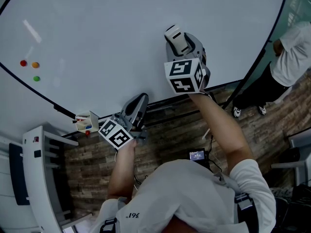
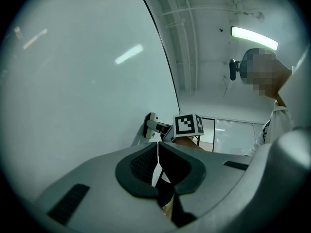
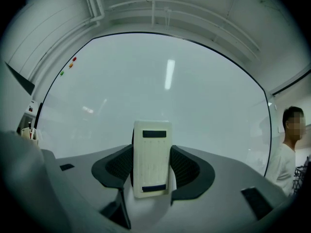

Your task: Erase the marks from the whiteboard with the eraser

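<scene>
The person's right gripper [image 1: 183, 45] is raised against the whiteboard [image 1: 107, 28], its jaws clamped on the two long sides of a pale, oblong eraser [image 3: 151, 157], which stands upright between the dark ribbed pads [image 3: 187, 168] with its upper end reaching past them. In the head view the eraser [image 1: 174, 34] sits in the lower middle part of the board, above the dark bottom edge, and from the side it appears to lie right against the white surface (the left gripper view shows its end meeting the board with a faint shadow beside it). The left gripper [image 1: 141, 100] hangs lower and to the left, near the board's bottom edge, its jaws brought together with only a thin slit between them and nothing held there. From that gripper's camera the marker cube [image 2: 188, 124] of the right gripper shows just beyond the closed tips. Three small round magnets, red [image 1: 23, 62], orange [image 1: 35, 65] and green [image 1: 36, 78], sit close together far off at the board's left side. A small holder with markers [image 1: 87, 122] hangs at the lower edge, just left of the left gripper. A second person [image 1: 291, 57] in a white shirt stands past the board's right end on the wooden floor [image 1: 170, 135].
</scene>
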`<move>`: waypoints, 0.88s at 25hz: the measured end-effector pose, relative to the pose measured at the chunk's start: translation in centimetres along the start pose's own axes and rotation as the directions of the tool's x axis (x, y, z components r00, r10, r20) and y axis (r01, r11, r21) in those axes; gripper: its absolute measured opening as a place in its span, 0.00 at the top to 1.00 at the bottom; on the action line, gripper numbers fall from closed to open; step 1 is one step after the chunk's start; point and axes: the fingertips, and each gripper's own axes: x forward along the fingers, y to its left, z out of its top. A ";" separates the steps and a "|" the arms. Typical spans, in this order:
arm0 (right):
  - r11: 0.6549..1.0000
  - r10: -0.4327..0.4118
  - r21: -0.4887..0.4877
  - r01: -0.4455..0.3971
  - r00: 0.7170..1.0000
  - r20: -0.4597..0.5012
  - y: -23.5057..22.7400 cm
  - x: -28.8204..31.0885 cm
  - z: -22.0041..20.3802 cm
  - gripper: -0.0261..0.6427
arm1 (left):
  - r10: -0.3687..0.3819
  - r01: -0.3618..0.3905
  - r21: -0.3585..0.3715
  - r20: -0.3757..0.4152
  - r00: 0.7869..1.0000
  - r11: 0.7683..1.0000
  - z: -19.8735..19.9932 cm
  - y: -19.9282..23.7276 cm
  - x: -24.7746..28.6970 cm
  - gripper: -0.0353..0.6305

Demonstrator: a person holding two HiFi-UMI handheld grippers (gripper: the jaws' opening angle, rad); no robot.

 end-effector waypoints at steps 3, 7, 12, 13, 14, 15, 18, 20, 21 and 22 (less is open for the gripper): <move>1.000 -0.017 0.003 0.017 1.000 -0.013 -1.0 -0.2 -0.5 0.58 | -0.004 0.004 0.000 0.000 1.000 1.000 0.0 -0.2 -0.1 0.94; 0.999 -0.034 -0.007 0.033 0.999 -0.025 -2.1 -0.3 -1.1 0.58 | -0.006 0.006 -0.001 0.000 1.000 1.000 0.0 -0.5 -0.2 0.94; 0.999 -0.051 -0.011 0.051 0.998 -0.039 -3.1 -0.4 -1.6 0.58 | -0.006 0.006 0.000 0.002 1.000 1.000 0.2 -0.6 -0.8 0.94; 0.999 -0.053 -0.012 0.053 0.998 -0.042 -3.1 -0.3 -1.6 0.58 | -0.004 0.004 -0.001 0.002 1.000 1.000 0.3 -0.5 -1.0 0.94; 0.998 -0.056 -0.012 0.055 0.997 -0.045 -3.2 -0.3 -1.6 0.58 | -0.002 0.002 -0.001 0.002 1.000 1.000 0.4 -0.4 -1.2 0.94; 0.998 -0.060 -0.011 0.059 0.997 -0.048 -3.4 -0.3 -1.8 0.58 | -0.001 0.001 -0.001 0.002 1.000 1.000 0.4 -0.3 -1.3 0.94; 0.997 -0.078 -0.009 0.077 0.995 -0.058 -4.2 -0.4 -2.2 0.58 | 0.004 -0.004 0.001 0.002 1.000 1.000 0.5 -0.3 -1.6 0.94; 0.996 -0.090 -0.012 0.090 0.994 -0.065 -4.7 -0.4 -2.4 0.58 | 0.008 -0.008 0.002 0.003 1.000 1.000 0.6 -0.2 -1.9 0.94; 0.995 -0.096 -0.013 0.096 0.993 -0.068 -5.0 -0.4 -2.4 0.58 | 0.010 -0.010 0.003 0.005 1.000 1.000 0.8 -0.1 -2.1 0.94; 0.995 -0.104 -0.014 0.103 0.992 -0.072 -5.2 -0.4 -2.5 0.58 | 0.011 -0.011 0.004 0.006 1.000 1.000 0.9 -0.1 -2.2 0.94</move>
